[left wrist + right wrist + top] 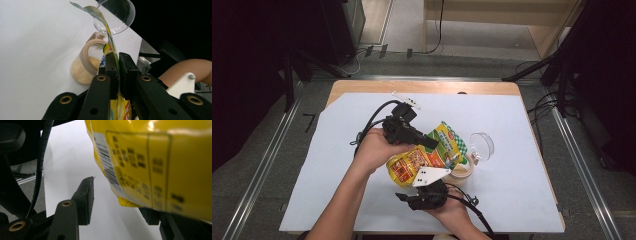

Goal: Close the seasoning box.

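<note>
Yellow pouch (pixel 422 157) hangs over the jar (pixel 460 173), left gripper (pixel 430 142) clamped on its edge, right gripper (pixel 404 199) half open below (grabbing nothing), so tilt slowly, mouth kept above the jar opening.

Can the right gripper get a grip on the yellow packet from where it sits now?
Probably yes: the right gripper is open just below the packet, with nothing between them; the left gripper pinches the packet higher up.
</note>
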`<state>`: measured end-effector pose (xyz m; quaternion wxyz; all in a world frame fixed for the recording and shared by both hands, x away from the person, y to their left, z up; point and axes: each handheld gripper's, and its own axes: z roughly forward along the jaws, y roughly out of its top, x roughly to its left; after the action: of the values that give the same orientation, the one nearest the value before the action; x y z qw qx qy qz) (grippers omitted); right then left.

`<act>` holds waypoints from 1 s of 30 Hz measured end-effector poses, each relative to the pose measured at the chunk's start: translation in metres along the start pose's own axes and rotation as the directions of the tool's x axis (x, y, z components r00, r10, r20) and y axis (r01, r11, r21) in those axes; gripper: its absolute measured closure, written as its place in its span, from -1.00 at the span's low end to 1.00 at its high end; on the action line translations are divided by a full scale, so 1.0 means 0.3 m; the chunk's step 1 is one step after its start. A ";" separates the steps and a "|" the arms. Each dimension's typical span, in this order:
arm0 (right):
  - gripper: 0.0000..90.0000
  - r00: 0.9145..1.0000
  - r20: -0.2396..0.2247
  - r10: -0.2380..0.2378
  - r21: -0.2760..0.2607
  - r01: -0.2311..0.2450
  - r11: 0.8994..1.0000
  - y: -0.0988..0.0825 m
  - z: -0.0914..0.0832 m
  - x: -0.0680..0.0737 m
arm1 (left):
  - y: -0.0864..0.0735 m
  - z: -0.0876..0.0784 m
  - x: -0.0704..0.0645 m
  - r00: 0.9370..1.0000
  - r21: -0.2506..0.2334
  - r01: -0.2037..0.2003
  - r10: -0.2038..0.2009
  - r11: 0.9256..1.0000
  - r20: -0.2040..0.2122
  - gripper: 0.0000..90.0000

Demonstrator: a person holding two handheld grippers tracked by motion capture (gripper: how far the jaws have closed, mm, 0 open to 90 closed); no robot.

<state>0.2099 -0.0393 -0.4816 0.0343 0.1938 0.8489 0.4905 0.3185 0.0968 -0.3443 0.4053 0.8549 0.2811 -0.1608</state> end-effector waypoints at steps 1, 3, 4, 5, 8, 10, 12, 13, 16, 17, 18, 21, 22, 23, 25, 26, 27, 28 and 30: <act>0.14 1.000 0.002 -0.004 -0.003 0.004 1.000 -0.001 0.000 0.000 | -0.002 -0.007 0.003 1.000 -0.004 -0.001 0.001 1.000 0.006 0.93; 0.14 1.000 0.008 -0.008 -0.004 0.008 1.000 -0.001 -0.002 0.000 | -0.006 -0.021 0.008 1.000 -0.014 0.003 -0.003 1.000 0.023 0.93; 0.14 1.000 0.006 -0.002 -0.004 0.002 1.000 -0.001 -0.003 0.001 | -0.008 -0.029 0.011 0.999 -0.016 0.006 -0.006 1.000 0.034 0.93; 0.14 1.000 0.008 -0.003 -0.004 0.003 1.000 0.000 -0.005 0.001 | -0.012 -0.037 0.016 0.999 -0.024 0.009 -0.008 1.000 0.047 0.93; 0.14 1.000 0.021 -0.006 -0.011 0.006 1.000 0.000 -0.009 0.001 | -0.022 -0.060 0.028 0.998 -0.046 0.019 -0.016 0.999 0.066 0.94; 0.14 1.000 0.022 -0.007 -0.017 0.007 1.000 0.000 -0.010 0.000 | -0.027 -0.074 0.030 0.997 -0.055 0.023 -0.019 0.998 0.071 0.94; 0.14 1.000 0.025 -0.006 -0.021 0.007 1.000 0.000 -0.011 0.000 | -0.032 -0.087 0.031 0.997 -0.063 0.021 -0.016 0.998 0.074 0.94; 0.14 1.000 0.027 -0.005 -0.022 0.006 1.000 0.000 -0.013 0.000 | -0.034 -0.093 0.031 0.997 -0.068 0.023 -0.018 0.997 0.076 0.95; 0.14 1.000 0.027 -0.002 -0.030 0.003 1.000 0.001 -0.017 -0.003 | -0.039 -0.110 0.033 0.996 -0.081 0.017 -0.010 0.997 0.083 0.95; 0.14 1.000 0.029 -0.001 -0.034 0.002 0.999 0.001 -0.019 -0.005 | -0.041 -0.114 0.032 0.996 -0.089 0.018 -0.010 0.996 0.091 0.96; 0.14 0.999 0.033 0.003 -0.038 -0.001 0.999 0.002 -0.022 -0.006 | -0.042 -0.119 0.033 0.995 -0.092 0.017 -0.008 0.996 0.096 0.96; 0.13 0.999 0.039 0.007 -0.047 -0.005 0.999 0.003 -0.027 -0.009 | -0.044 -0.131 0.034 0.994 -0.102 0.027 -0.016 0.994 0.108 0.98; 0.13 0.999 0.041 0.008 -0.050 -0.006 0.999 0.003 -0.029 -0.009 | -0.045 -0.135 0.034 0.994 -0.106 0.030 -0.018 0.994 0.109 0.98; 0.13 0.999 0.043 0.007 -0.053 -0.005 0.999 0.003 -0.030 -0.010 | -0.047 -0.140 0.034 0.993 -0.108 0.030 -0.018 0.994 0.114 0.98; 0.12 0.999 0.048 0.005 -0.058 -0.002 0.998 0.004 -0.032 -0.011 | -0.049 -0.150 0.034 0.993 -0.116 0.029 -0.016 0.993 0.119 0.98; 0.12 0.999 0.051 0.005 -0.064 -0.002 0.998 0.005 -0.034 -0.011 | -0.050 -0.155 0.033 0.993 -0.124 0.029 -0.014 0.992 0.117 0.98; 0.12 0.999 0.053 0.002 -0.066 0.001 0.998 0.005 -0.036 -0.013 | -0.051 -0.162 0.032 0.993 -0.131 0.028 -0.013 0.991 0.117 0.98; 0.11 0.998 0.056 0.002 -0.069 0.002 0.998 0.006 -0.038 -0.013 | -0.051 -0.168 0.031 0.994 -0.136 0.028 -0.012 0.990 0.113 0.98; 0.11 0.998 0.064 0.006 -0.076 -0.002 0.997 0.007 -0.042 -0.014 | -0.054 -0.181 0.031 0.994 -0.148 0.031 -0.015 0.988 0.109 0.98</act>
<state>0.2113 -0.0502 -0.4739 0.0680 0.2098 0.8277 0.5160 0.3186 0.1509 -0.3251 0.4811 0.8087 0.2800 -0.1899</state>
